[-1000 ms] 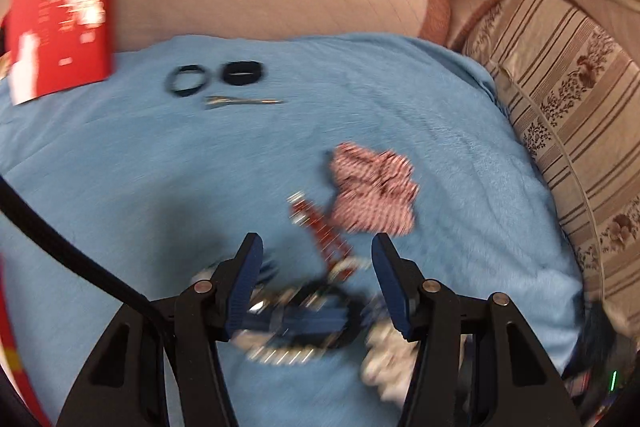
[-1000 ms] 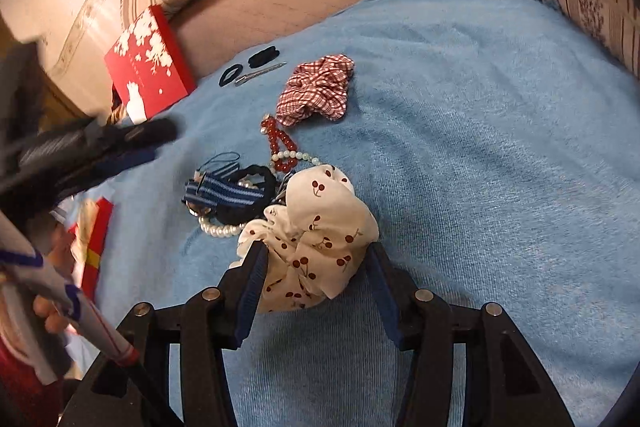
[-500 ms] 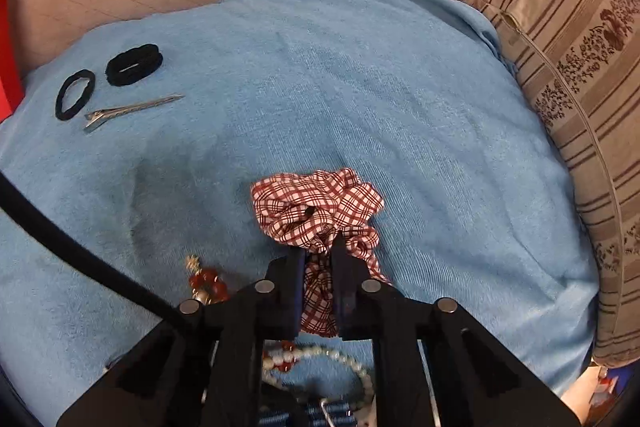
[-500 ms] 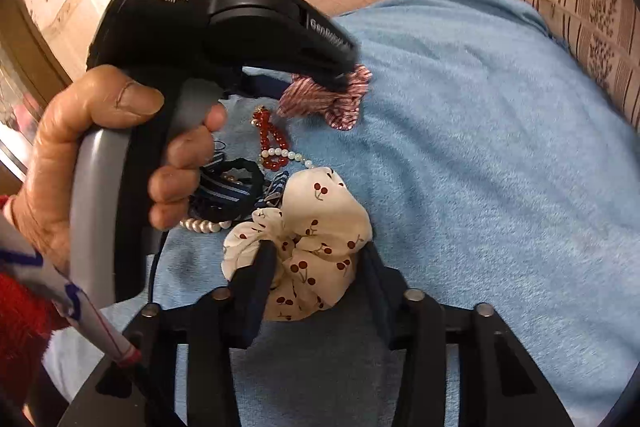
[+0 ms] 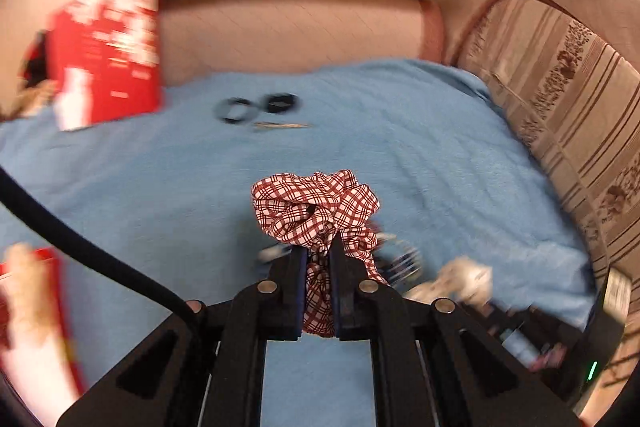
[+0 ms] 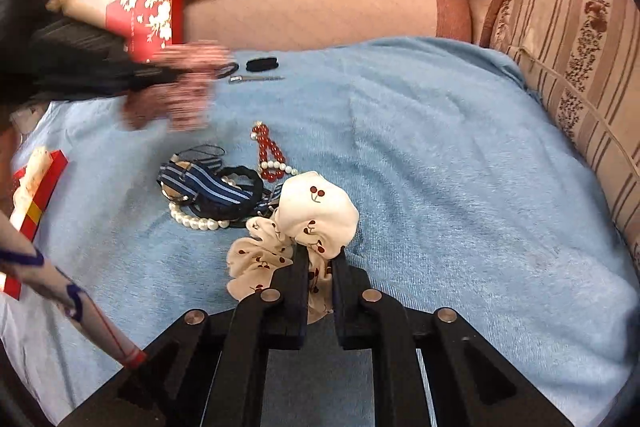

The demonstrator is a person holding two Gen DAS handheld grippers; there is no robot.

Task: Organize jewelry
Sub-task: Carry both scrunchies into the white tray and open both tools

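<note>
Both scrunchies got grabbed since a second ago: left gripper (image 5: 318, 259) jaws pinch the plaid scrunchie (image 5: 316, 205), lifted off the blue blanket (image 5: 400, 147); right gripper (image 6: 320, 263) jaws clamp the cherry scrunchie (image 6: 316, 211), near-right of the beads (image 6: 270, 155).

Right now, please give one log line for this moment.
left hand-held gripper: shut on plaid scrunchie | right hand-held gripper: shut on cherry-print scrunchie

On the blanket (image 6: 460, 167), bead strand (image 6: 269, 151) lies at 11 o'clock from cherry scrunchie (image 6: 316, 211); pearl strand (image 6: 196, 222) at 9.
</note>
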